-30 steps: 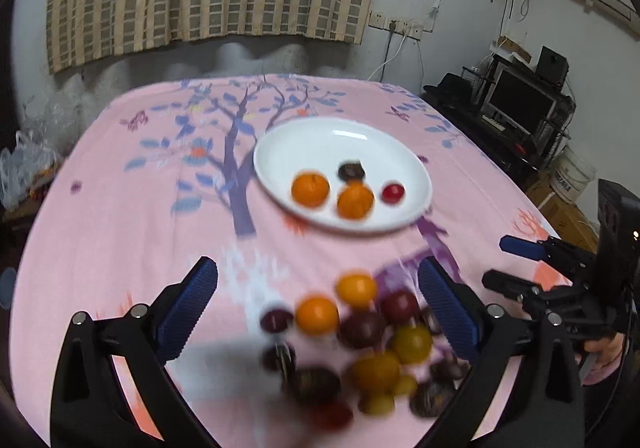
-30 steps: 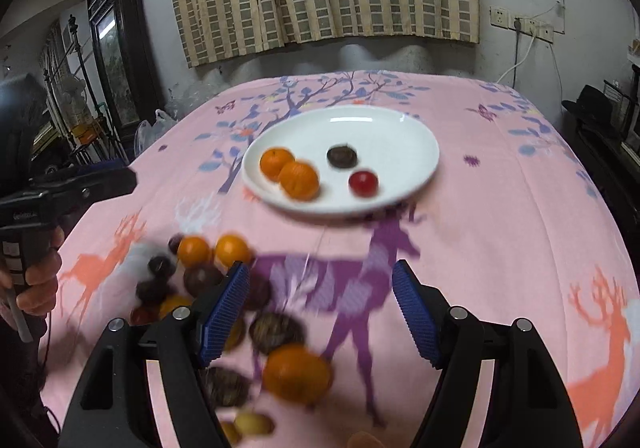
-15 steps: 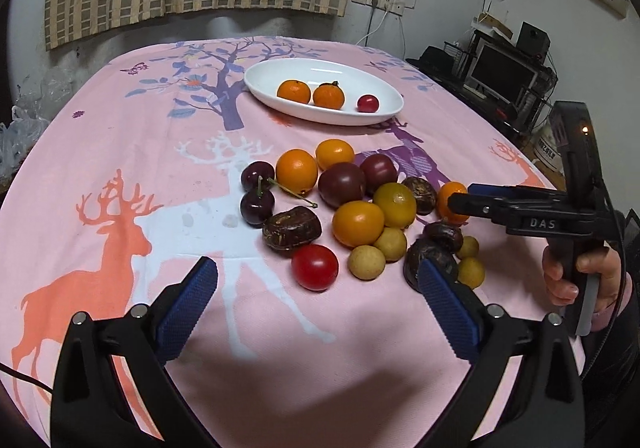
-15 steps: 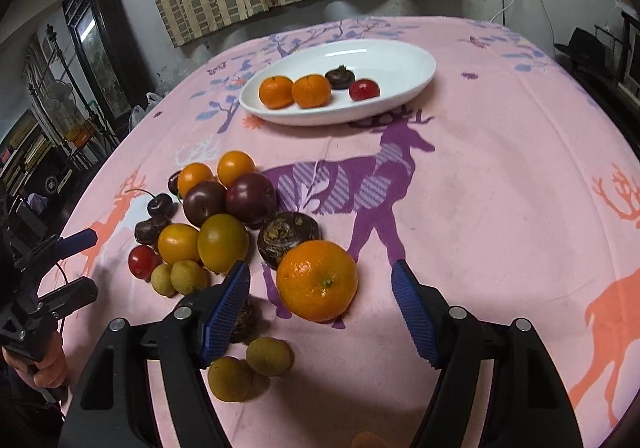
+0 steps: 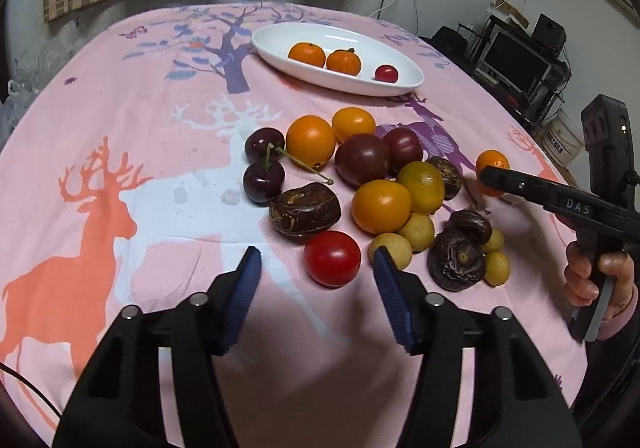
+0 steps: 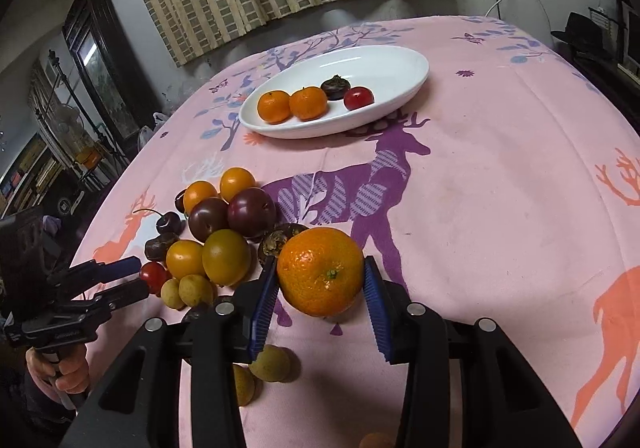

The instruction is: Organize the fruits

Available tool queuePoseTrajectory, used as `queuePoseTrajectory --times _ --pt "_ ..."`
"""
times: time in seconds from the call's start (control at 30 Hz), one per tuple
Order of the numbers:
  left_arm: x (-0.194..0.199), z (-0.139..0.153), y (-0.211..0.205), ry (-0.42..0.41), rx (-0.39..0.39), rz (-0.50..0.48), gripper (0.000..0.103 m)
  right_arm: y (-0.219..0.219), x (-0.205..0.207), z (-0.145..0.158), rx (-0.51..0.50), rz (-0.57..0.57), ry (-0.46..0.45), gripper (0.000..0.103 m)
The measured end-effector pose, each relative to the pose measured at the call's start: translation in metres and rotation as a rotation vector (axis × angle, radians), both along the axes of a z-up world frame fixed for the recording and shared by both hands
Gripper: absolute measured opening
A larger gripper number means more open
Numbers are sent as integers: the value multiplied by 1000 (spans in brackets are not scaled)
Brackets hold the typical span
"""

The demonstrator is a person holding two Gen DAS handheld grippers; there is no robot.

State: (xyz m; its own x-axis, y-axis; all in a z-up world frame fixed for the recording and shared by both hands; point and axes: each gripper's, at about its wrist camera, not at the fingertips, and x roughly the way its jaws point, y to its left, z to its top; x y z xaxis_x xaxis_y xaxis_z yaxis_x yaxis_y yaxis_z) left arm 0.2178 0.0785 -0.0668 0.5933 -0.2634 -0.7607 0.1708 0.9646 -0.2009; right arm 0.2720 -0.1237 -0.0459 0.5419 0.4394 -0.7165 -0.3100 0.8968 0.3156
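Note:
A pile of loose fruit lies on the pink tablecloth: oranges, dark plums, cherries, small yellow fruits. A white oval plate [image 5: 276, 43] [image 6: 400, 59] at the back holds two mandarins, a red fruit and a dark one. My right gripper [image 6: 320, 284] has its blue pads against both sides of a mandarin [image 6: 320, 276]; it also shows in the left wrist view [image 5: 490, 159]. My left gripper [image 5: 316, 268] is open, just short of a red cherry tomato [image 5: 332, 258], which lies partly between its tips.
A dark brown fruit [image 5: 304, 211] and two cherries [image 5: 262, 179] lie left of the tomato. A small yellow fruit [image 5: 390, 250] touches the left gripper's right pad. Shelves and a monitor [image 5: 516, 59] stand past the table's right edge.
Both grippers have come down and closed in on the fruit pile. The right gripper's jaws have closed onto the mandarin. The left gripper's jaws have narrowed and moved up to the red tomato.

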Motion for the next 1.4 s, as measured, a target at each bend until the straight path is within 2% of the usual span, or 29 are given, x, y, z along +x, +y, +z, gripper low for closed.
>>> queuePoseTrajectory --times 0.1,0.17,0.23,0.33,0.47,0.63,0.73,0.9,1.07,1.2,1.27,1.3,1.33,1.37,1.4 --pt "1 -2 -3 6 -2 -12 55 0 -1 2 7 2 -6 43" --pt "5 -5 -4 27 -12 -19 49 -1 -1 3 9 3 -9 43" --pt "8 -9 -3 54 -25 -20 37 -2 -1 4 10 2 -13 43" --pt "8 -9 -2 52 -48 -23 31 -3 -2 4 10 -3 -15 43" --pt "2 -4 -4 35 -9 -8 31 -1 -3 7 4 -1 -25 43" --pt "9 23 3 10 -32 -33 31 7 5 24 -44 14 -79 43" --pt "40 48 3 -16 -56 -49 31 16 32 38 -107 -3 -131 43" --pt "118 79 -21 -87 -12 -69 31 32 93 45 -138 -27 -195 43" --pt "212 70 -45 -47 13 -63 31 45 156 37 -131 -33 -197 43" --pt "248 60 -56 -44 73 -44 31 56 179 24 -157 -20 -177 43" --pt "253 56 -58 -33 77 -48 31 59 180 21 -152 -9 -177 44" --pt "255 56 -58 -22 78 -42 34 59 179 22 -150 -6 -178 54" --pt "253 56 -56 -14 84 -28 58 57 175 25 -148 -18 -181 77" --pt "248 59 -52 -7 90 -4 74 55 170 29 -140 -31 -189 83" --pt "239 66 -47 -28 82 16 95 52 161 35 -128 -35 -197 84"
